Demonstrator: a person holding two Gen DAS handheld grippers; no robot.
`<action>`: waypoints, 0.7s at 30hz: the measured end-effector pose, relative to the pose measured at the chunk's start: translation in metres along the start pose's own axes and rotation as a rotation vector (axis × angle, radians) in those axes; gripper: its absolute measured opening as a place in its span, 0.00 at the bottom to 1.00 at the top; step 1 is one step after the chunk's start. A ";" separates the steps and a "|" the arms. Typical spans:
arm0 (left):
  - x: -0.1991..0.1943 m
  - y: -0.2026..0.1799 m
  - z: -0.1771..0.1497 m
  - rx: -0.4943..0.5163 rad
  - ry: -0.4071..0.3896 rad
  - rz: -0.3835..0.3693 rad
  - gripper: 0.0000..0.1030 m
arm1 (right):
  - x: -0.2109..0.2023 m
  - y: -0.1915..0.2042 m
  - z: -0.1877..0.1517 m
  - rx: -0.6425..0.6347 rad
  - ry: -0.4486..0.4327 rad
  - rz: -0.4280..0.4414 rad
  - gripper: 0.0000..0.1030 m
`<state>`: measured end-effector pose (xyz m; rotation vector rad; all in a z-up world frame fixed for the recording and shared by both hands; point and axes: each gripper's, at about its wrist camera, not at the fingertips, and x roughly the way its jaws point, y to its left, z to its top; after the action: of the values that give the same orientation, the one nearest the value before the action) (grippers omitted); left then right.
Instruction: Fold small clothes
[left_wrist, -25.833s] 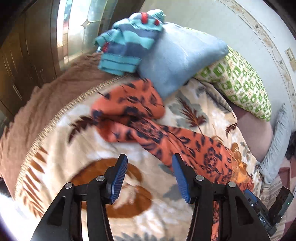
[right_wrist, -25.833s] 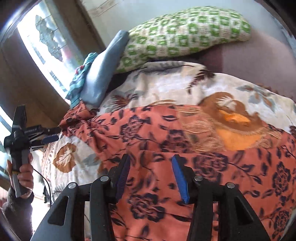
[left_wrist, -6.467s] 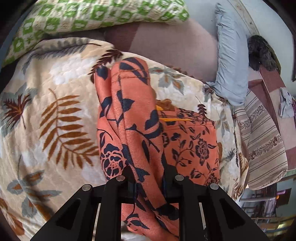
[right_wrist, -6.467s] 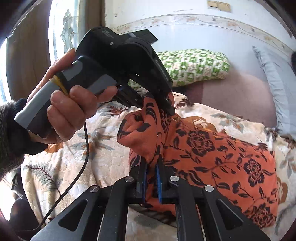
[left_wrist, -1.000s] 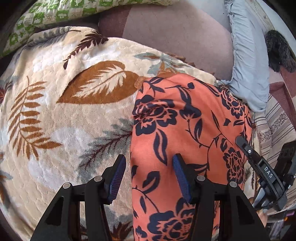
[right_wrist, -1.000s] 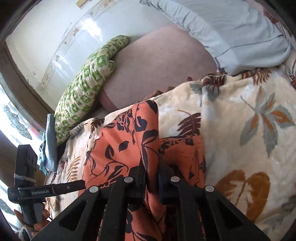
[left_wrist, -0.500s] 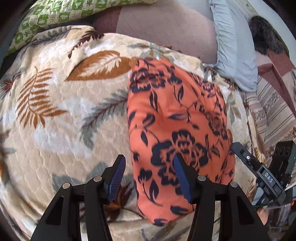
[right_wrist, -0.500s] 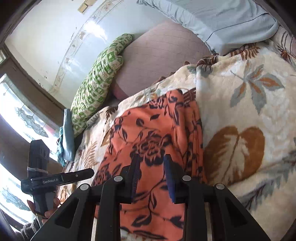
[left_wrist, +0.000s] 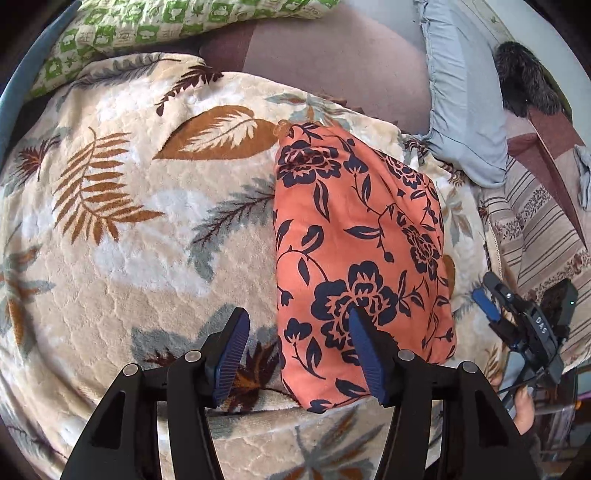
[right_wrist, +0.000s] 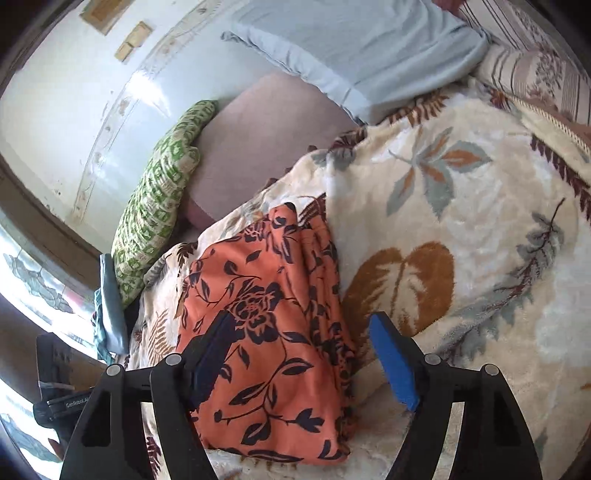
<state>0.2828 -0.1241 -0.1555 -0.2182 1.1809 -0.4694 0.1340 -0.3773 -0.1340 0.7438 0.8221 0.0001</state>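
An orange garment with dark blue flowers (left_wrist: 354, 251) lies folded into a compact rectangle on the leaf-patterned blanket (left_wrist: 140, 229). It also shows in the right wrist view (right_wrist: 273, 325), with stacked layers along its right edge. My left gripper (left_wrist: 299, 350) is open and empty, above the garment's near left edge. My right gripper (right_wrist: 303, 354) is open and empty, above the garment's near end. The right gripper also shows in the left wrist view (left_wrist: 517, 314) at the right. The left gripper shows at the lower left of the right wrist view (right_wrist: 55, 402).
A green checked pillow (left_wrist: 155, 26) and a pale blue pillow (left_wrist: 461, 96) lie at the back, with a mauve cushion (left_wrist: 332, 51) between them. A striped cloth (left_wrist: 546, 229) hangs at the right. A window (right_wrist: 33, 288) is at the left.
My right gripper let go of the garment and opened wide. Both grippers drew back from the garment, which now lies flat and folded.
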 end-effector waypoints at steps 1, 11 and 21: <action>0.002 0.004 0.005 -0.017 0.019 -0.018 0.54 | 0.011 -0.006 0.001 0.026 0.035 0.012 0.75; 0.084 0.032 0.049 -0.160 0.155 -0.195 0.61 | 0.089 -0.012 0.010 -0.076 0.220 0.151 0.76; 0.129 0.025 0.058 -0.150 0.139 -0.190 0.67 | 0.104 0.001 0.012 -0.185 0.226 0.164 0.62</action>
<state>0.3803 -0.1659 -0.2514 -0.4358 1.3395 -0.5692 0.2145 -0.3554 -0.1975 0.6409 0.9596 0.3087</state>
